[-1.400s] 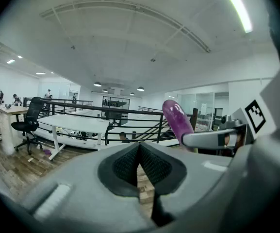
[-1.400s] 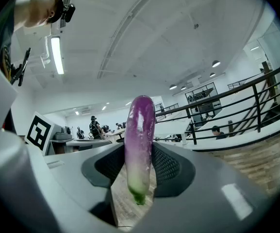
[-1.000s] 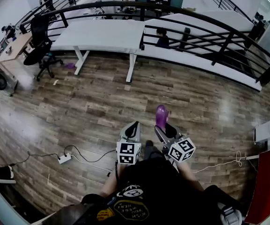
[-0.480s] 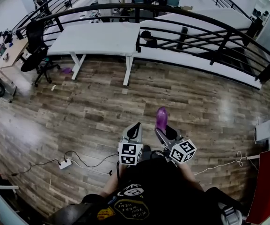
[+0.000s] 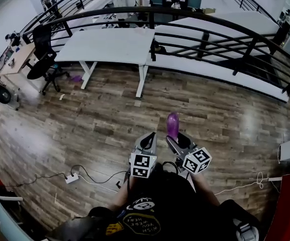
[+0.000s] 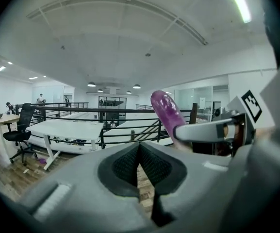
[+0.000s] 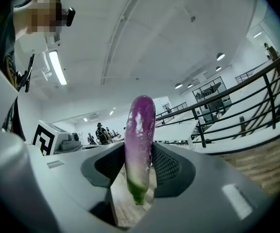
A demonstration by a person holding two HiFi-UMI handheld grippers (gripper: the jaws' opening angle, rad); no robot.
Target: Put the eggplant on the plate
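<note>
Your right tongs [image 5: 178, 140] are clamped on a glossy purple eggplant with a green stem end [image 5: 173, 125]. In the right gripper view the two dark ribbed pads press on its lower half from either side. It stands nearly upright there, with the rounded purple end up and the green end hanging just below the pads. Your left tongs [image 5: 147, 140] are closed, the pads meeting with nothing between them, as the left gripper view shows. They sit just beside the right pair, and from the head view both point away from your body. The eggplant is therefore up in the air in front of you, over the brown wood-plank floor [image 5: 84, 124], and touches nothing except the tongs. Each pair carries its white cube with black square markers close to your chest, the left cube [image 5: 140, 165] and the right cube [image 5: 196, 160]. Ahead of you, well apart from the tongs, stands a long white bench [image 5: 109, 44], with a curved black metal railing [image 5: 225, 34] beside and behind it. A black office chair [image 5: 41, 59] stands at the left. A white power strip [image 5: 72, 177] lies on the floor near your left side.
</note>
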